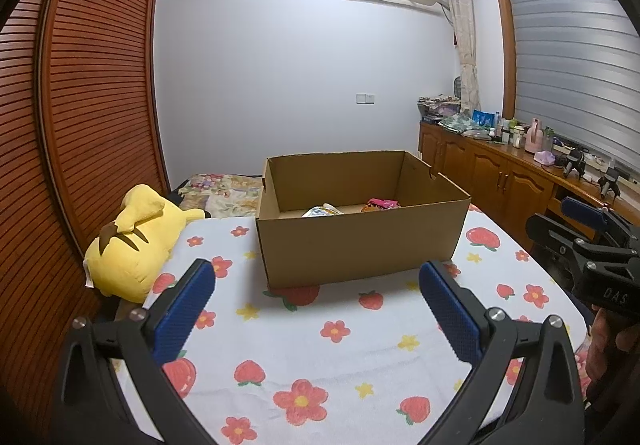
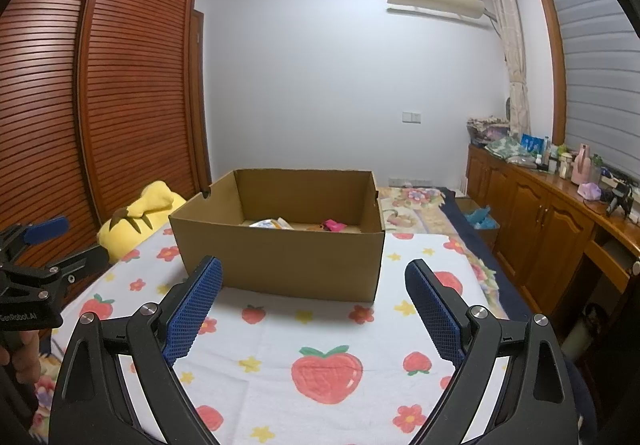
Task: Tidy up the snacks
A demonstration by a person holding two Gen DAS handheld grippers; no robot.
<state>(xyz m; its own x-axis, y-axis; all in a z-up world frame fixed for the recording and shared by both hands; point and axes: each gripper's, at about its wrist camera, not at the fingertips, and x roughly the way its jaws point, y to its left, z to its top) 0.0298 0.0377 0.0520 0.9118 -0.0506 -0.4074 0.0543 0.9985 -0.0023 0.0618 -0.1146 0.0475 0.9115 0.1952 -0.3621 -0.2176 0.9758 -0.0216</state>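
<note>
Both my hand-held grippers are up front, side by side and low over the bed. The left hand-held gripper has its blue pads spread wide with nothing between them, and so does the right hand-held gripper. Under them is the blanket with strawberries and flowers, bare all the way to the box, so lots of free room there.

Next is the box, open top, near wall facing me, sitting square on the blanket. On its left there's a strip of blanket, then a yellow plush at the bed edge, right by the wardrobe. On its right the blanket runs to the bed edge, with a gap before the cabinet.

Snacks are down on the box floor: a white pack and a pink pack, apart from each other.
</note>
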